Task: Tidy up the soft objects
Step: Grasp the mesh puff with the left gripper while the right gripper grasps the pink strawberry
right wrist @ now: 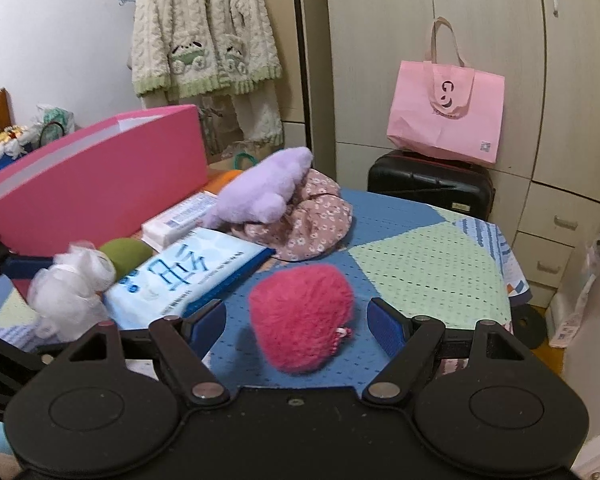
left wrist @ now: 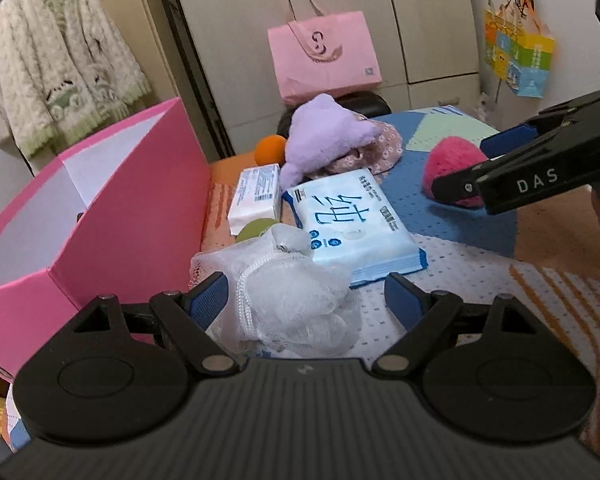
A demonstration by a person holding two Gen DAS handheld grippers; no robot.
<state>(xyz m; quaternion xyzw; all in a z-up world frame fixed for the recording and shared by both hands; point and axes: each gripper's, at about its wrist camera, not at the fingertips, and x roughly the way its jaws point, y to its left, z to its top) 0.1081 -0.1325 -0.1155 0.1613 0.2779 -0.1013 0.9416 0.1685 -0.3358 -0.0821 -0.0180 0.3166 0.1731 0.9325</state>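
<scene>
Straddling the white mesh bath pouf (left wrist: 288,292) with the left gripper (left wrist: 306,300), jaws standing wide, pads at nine and three o'clock of it, gripping nothing. Bracketing the pink fuzzy ball (right wrist: 302,316) with the right gripper (right wrist: 298,320), equally wide, empty. Likely best closing low and centred: netting airy and crushable, snagging easily; ball shaggy, rounded, springy. Lying at twelve o'clock of the pouf, a slick blue tissue pack (left wrist: 352,224); waiting at ten o'clock, the stiff pink box (left wrist: 100,208).
</scene>
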